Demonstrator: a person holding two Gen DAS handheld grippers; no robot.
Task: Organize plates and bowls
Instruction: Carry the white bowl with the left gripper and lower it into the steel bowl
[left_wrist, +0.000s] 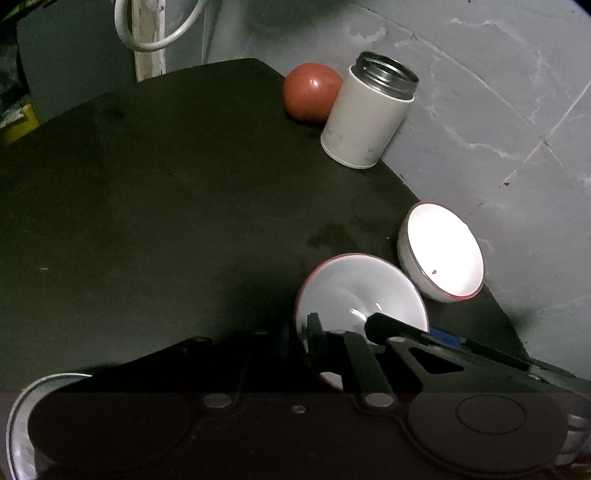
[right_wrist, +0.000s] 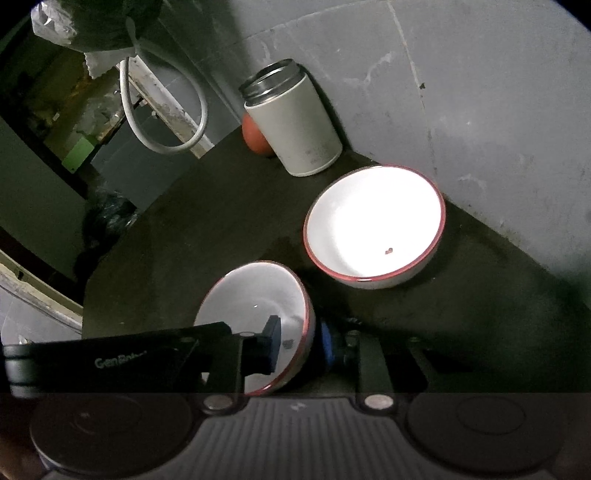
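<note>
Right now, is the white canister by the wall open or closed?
Open. The white canister has no lid: its bare threaded metal rim shows in both views. It stands upright beside the red ball.

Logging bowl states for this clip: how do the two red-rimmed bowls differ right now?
The near bowl is tilted on its side with tool fingers clamped across its wall; the far bowl sits upright and untouched on the dark table, beside the wall. The near bowl lies in shadow; the far bowl's inside is brightly lit and shows a small dark speck. Both are white with red rims.
</note>
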